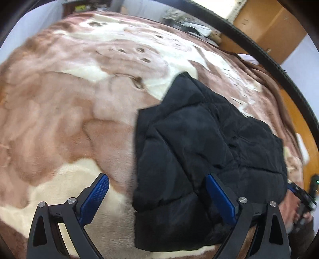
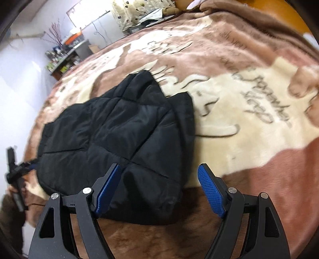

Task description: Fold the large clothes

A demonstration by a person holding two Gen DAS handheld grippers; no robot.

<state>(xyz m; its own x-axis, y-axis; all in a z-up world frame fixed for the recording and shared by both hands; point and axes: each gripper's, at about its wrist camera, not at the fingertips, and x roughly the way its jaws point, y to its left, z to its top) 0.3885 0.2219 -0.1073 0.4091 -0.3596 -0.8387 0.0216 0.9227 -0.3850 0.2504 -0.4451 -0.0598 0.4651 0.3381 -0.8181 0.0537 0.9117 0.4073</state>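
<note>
A black quilted puffer jacket point(image 1: 209, 143) lies folded into a compact bundle on the brown and cream blanket point(image 1: 69, 111). My left gripper point(image 1: 157, 179) hovers open above the jacket's near left edge, with nothing between its blue pads. The right wrist view has the same jacket point(image 2: 123, 135) at centre left on the blanket point(image 2: 249, 123). My right gripper point(image 2: 159, 169) stands open above the jacket's near right corner, its pads apart from the cloth. The other gripper point(image 1: 305, 197) and a hand show at the right edge of the left wrist view.
The bed fills both views. A wooden board point(image 1: 267, 25) stands beyond the bed at the upper right in the left wrist view. A cluttered shelf point(image 2: 65, 57) and a window sit at the back left in the right wrist view. A spotted pillow point(image 2: 135, 12) lies at the bed's far end.
</note>
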